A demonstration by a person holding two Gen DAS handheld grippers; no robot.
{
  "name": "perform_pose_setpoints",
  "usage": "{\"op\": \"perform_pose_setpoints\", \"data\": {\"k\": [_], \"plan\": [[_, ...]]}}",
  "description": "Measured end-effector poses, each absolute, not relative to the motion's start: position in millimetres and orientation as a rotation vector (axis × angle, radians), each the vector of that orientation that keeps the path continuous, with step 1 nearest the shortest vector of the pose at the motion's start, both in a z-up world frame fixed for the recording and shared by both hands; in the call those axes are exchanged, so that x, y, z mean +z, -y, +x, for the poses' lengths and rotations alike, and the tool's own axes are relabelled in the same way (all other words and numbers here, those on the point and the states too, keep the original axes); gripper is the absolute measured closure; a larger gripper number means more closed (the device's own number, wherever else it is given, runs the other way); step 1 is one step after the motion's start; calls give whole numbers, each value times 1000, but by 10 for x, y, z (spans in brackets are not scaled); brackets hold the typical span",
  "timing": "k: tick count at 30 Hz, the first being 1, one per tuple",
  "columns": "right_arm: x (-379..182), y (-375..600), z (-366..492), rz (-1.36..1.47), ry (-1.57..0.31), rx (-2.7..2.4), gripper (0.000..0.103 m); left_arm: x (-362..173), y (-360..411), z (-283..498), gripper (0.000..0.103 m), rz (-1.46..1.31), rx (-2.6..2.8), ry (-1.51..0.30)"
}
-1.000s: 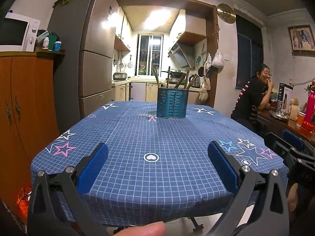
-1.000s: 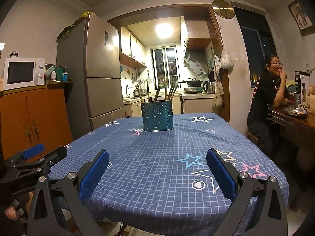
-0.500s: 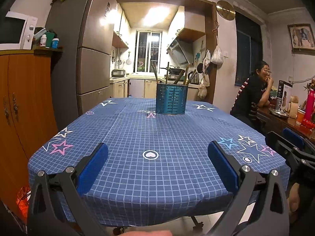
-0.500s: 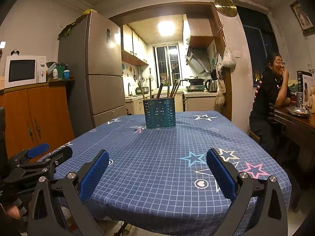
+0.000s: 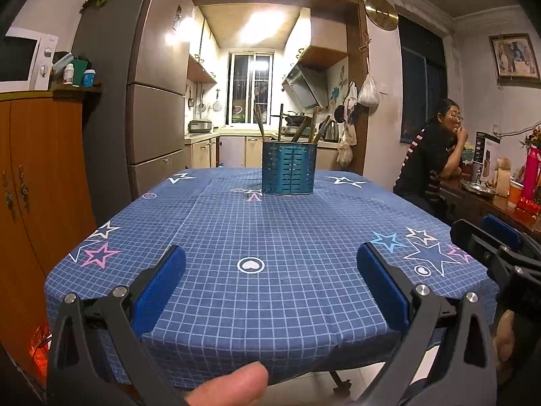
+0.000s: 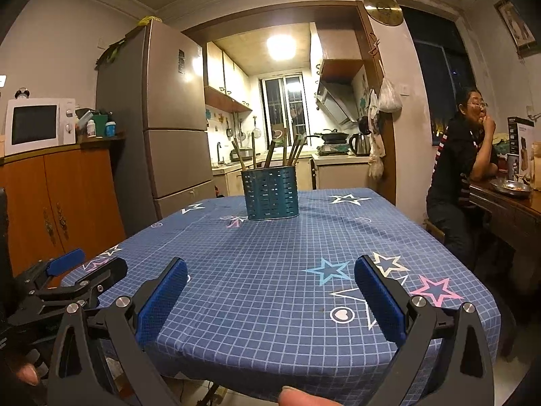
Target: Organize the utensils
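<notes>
My left gripper (image 5: 270, 284) and my right gripper (image 6: 270, 291) hover side by side at the near edge of the surface (image 5: 236, 230), a table under a blue checked cloth printed with stars and hearts; both stand wide apart with blue pads and hold nothing. Between them and the far end the cloth carries nothing I can see. The teal perforated metal utensil holder (image 5: 289, 168) stands upright toward the far edge, well apart from both grippers, with several brown wooden-looking handles (image 6: 270, 152) sticking out of it. I judge this to be either the start, before any reach, or a finish with everything already stowed. If work remains, the next move calls for a long reach forward to the holder. Whether those handles are chopsticks, spoons or something else I cannot make out, and the holder's wall hides their lower ends. A seated person in dark clothes (image 6: 463, 165) is off to the right, beyond the surface.
</notes>
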State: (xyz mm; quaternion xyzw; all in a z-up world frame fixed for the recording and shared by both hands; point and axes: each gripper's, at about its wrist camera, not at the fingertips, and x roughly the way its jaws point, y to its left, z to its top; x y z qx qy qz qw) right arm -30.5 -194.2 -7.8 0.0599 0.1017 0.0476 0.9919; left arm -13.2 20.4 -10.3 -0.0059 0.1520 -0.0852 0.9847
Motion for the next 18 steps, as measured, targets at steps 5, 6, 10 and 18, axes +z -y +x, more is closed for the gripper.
{"op": "perform_pose_setpoints", "data": {"k": [5, 6, 10, 18], "plan": [[-90, 1935, -296, 114, -208, 104, 4, -103, -160, -135, 5, 0, -181, -303], [-92, 1934, -296, 114, -209, 104, 4, -102, -160, -134, 5, -1, -180, -303], [-100, 1938, -296, 117, -209, 102, 4, -101, -151, -135, 5, 0, -180, -303], [-104, 1949, -291, 123, -208, 101, 4, -96, -121, -116, 5, 4, -183, -303]]}}
